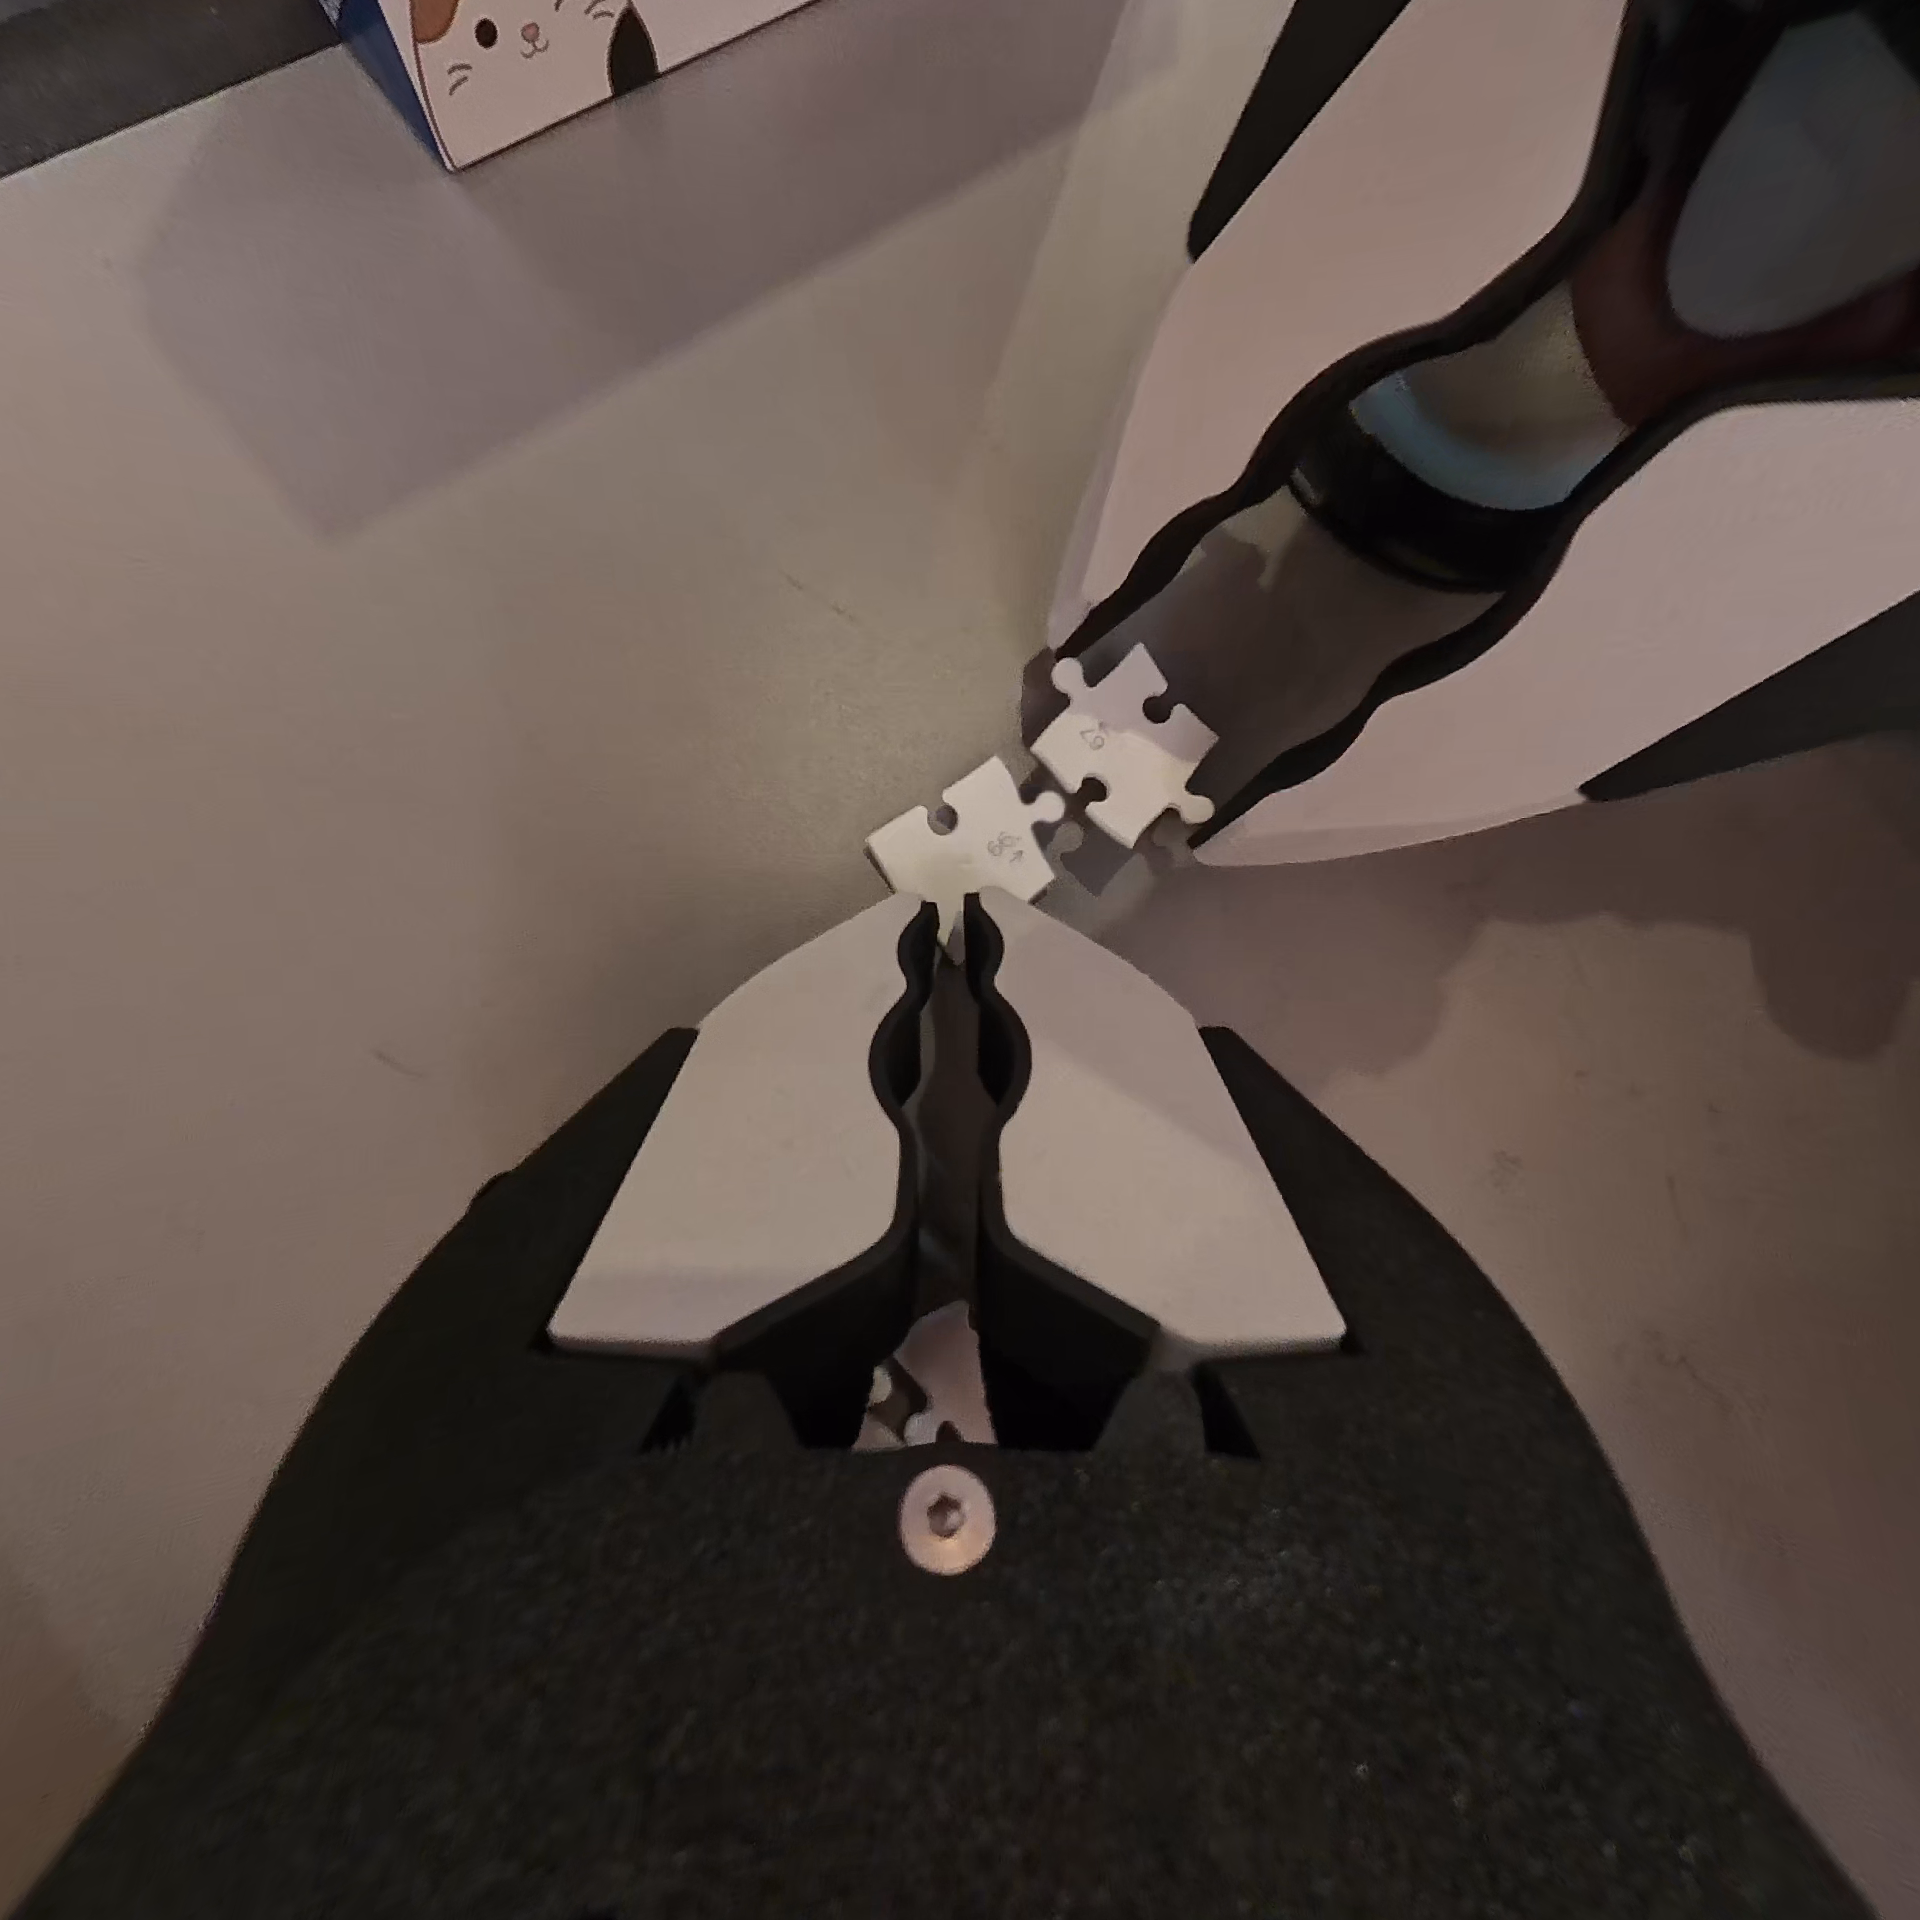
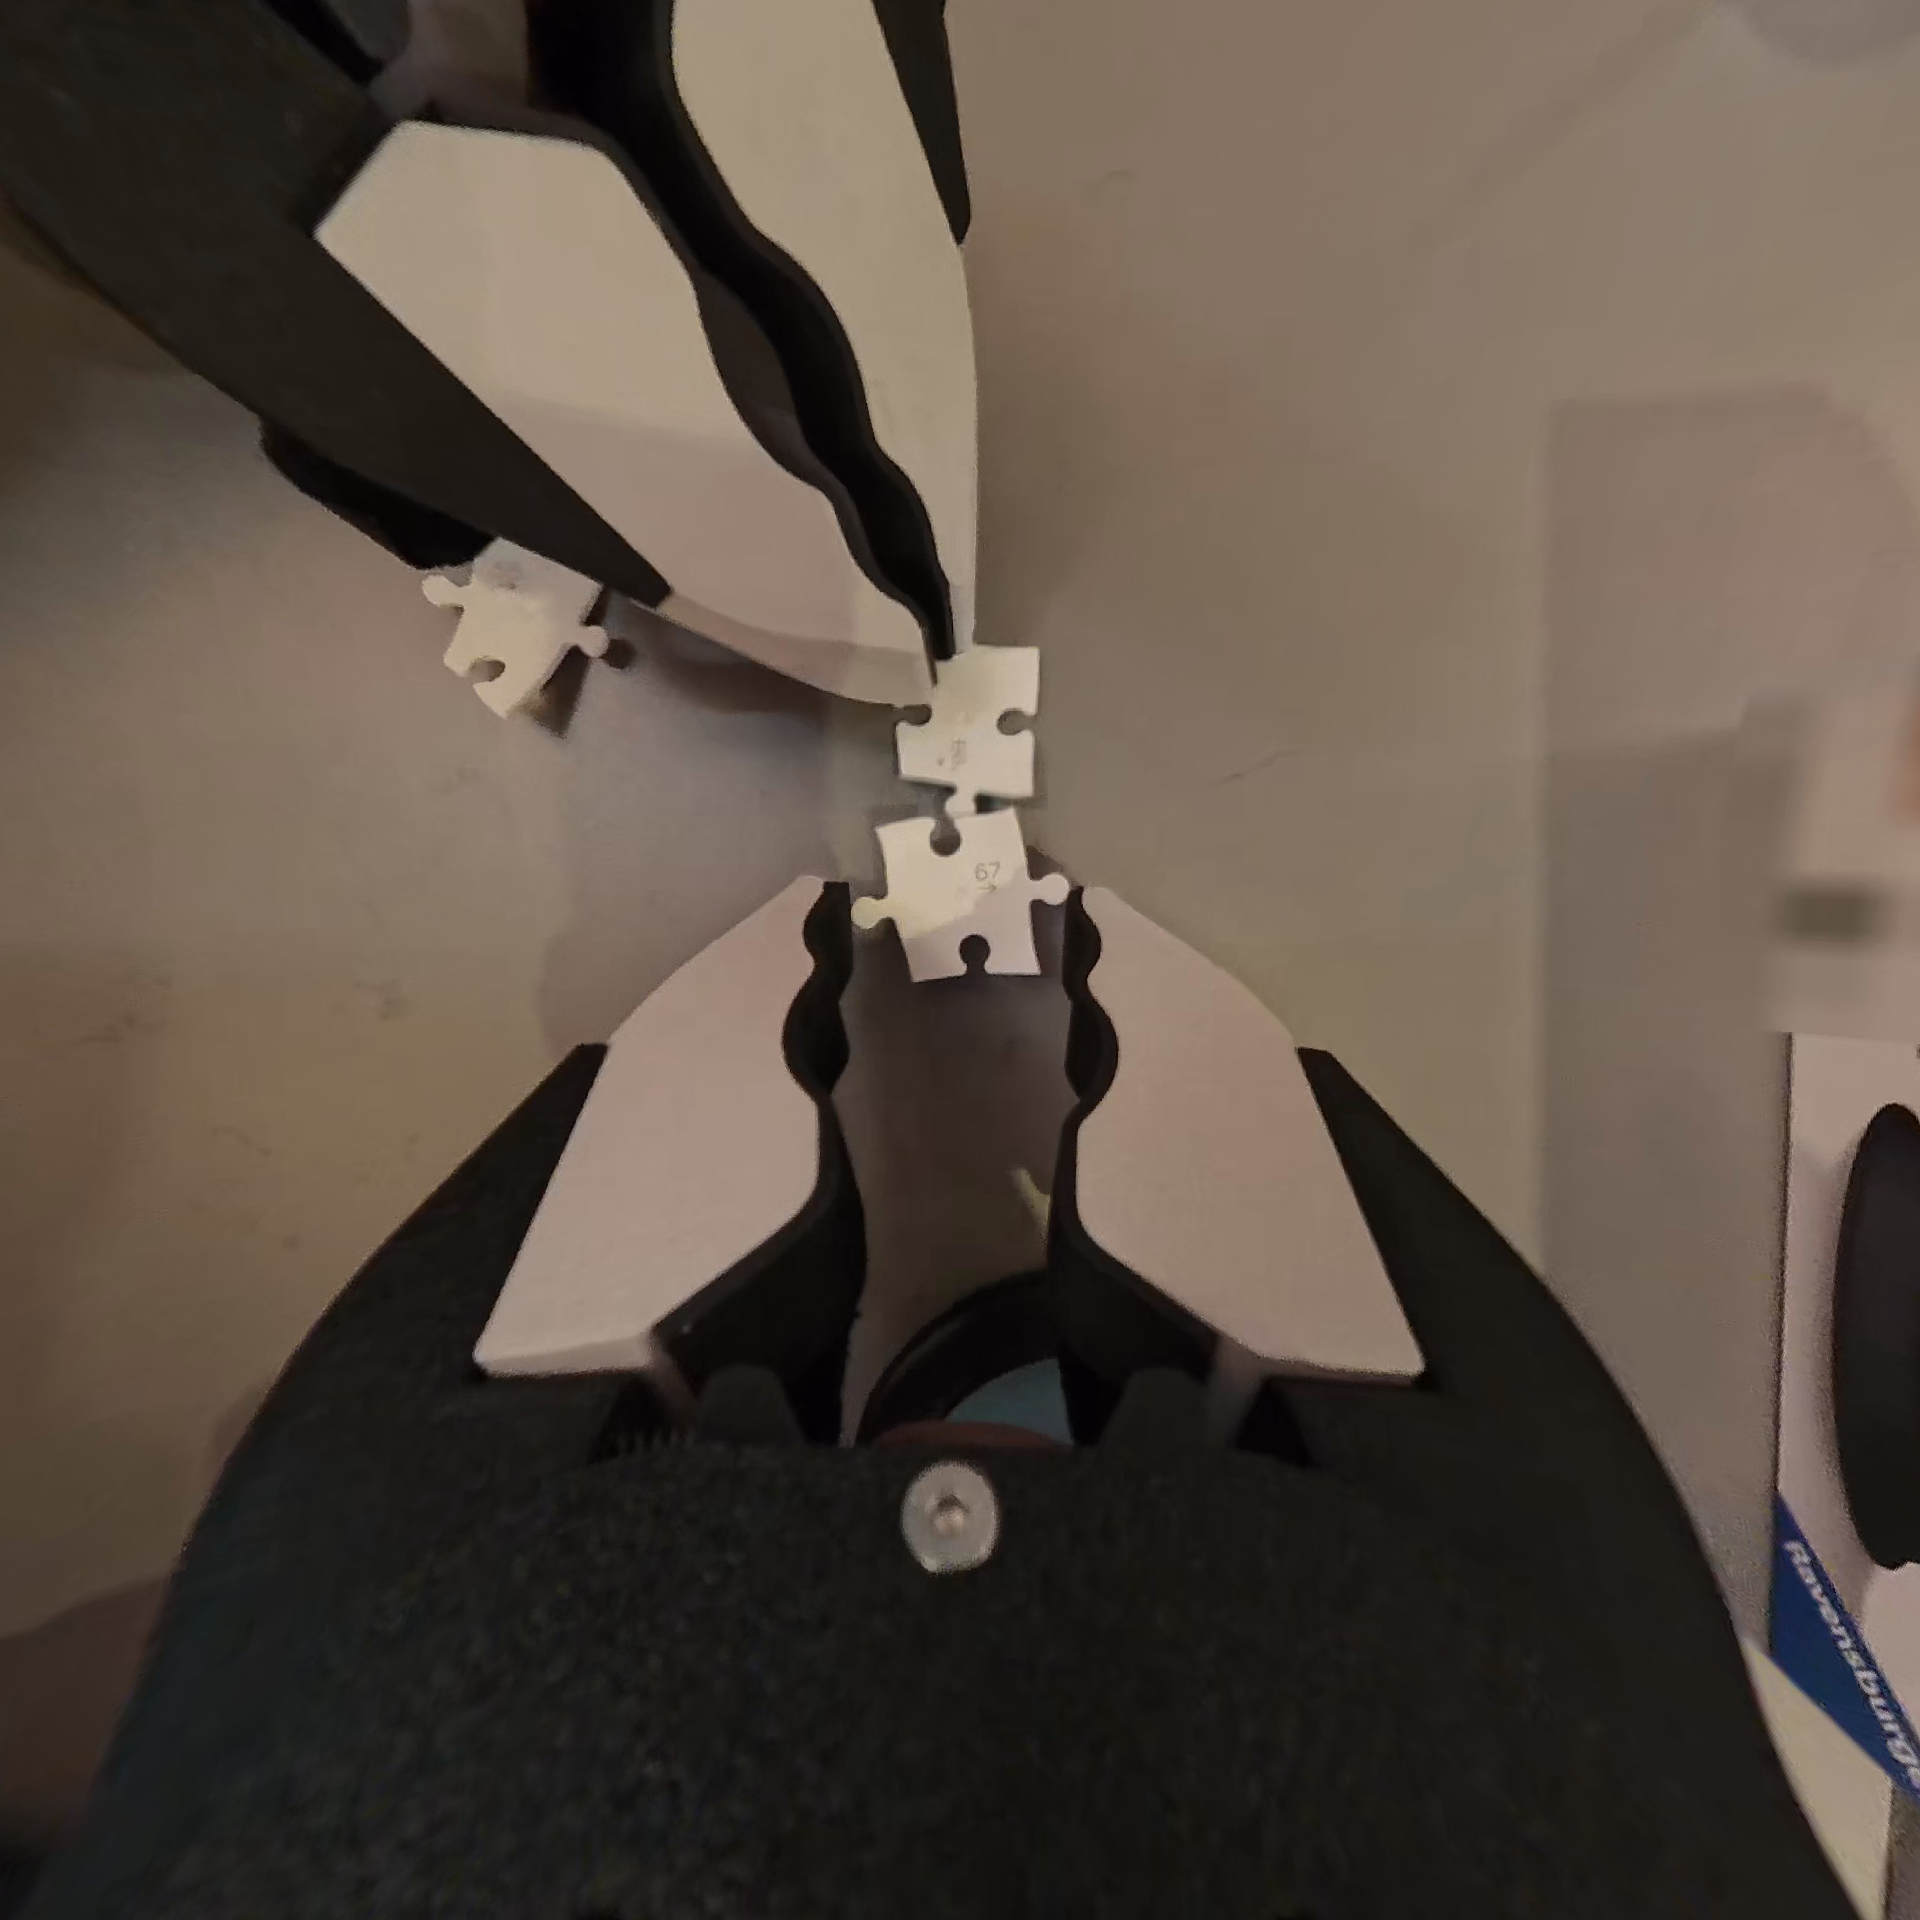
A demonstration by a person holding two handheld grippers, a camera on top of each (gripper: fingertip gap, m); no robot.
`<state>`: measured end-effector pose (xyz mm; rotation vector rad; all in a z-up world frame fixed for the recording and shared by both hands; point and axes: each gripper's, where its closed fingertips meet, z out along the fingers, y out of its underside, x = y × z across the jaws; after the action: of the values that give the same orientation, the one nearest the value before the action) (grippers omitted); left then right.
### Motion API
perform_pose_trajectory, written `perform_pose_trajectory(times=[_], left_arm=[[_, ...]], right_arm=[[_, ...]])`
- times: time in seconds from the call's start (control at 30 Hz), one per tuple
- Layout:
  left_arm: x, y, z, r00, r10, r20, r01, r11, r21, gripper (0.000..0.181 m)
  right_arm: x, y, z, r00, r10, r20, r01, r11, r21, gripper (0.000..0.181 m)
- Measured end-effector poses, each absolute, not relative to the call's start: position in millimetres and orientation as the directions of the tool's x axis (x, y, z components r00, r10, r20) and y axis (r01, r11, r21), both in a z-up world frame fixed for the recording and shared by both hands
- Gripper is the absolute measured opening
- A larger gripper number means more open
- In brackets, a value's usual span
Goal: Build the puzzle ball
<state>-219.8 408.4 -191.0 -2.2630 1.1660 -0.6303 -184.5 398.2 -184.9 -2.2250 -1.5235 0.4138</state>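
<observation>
We work over a pale table (image 1: 416, 727) that fills both views. At its far edge in the left wrist view stands a box (image 1: 540, 73) printed with a cartoon cat face; in the right wrist view a white and blue box (image 2: 1839, 1351) sits at the right border.

Our left gripper (image 1: 951, 920) has its black pads pressed together on the corner of a white piece (image 1: 971, 842), holding it just above the table. In the right wrist view this gripper (image 2: 940, 649) comes down from the upper left, pinching the same piece (image 2: 971, 732) at its upper left corner.

Our right gripper (image 2: 956, 904) has its jaws spread apart, and a second piece (image 2: 961, 899) sits between the fingertips. Its side tabs reach toward each pad, but we cannot tell whether the pads touch it. In the left wrist view the right gripper (image 1: 1132, 748) enters from the upper right with that second piece (image 1: 1127, 764) at its tips.

The two pieces meet edge to edge: a tab of the first piece points into a notch of the second, though we cannot tell whether it is fully seated. Both show their white, numbered backs.

A third piece (image 2: 514, 629) lies on the table at the left of the right wrist view, partly under the left gripper, apart from the other two.
</observation>
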Motion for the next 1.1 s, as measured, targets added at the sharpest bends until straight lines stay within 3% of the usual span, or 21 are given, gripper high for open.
perform_pose_trajectory(times=[1.1], left_arm=[[-217,397,-188,0.530,-0.824,0.199,-0.576,-0.522,-0.630,0.005]], right_arm=[[-186,392,-193,0.401,0.916,-0.003,0.828,-0.364,-0.426,0.044]])
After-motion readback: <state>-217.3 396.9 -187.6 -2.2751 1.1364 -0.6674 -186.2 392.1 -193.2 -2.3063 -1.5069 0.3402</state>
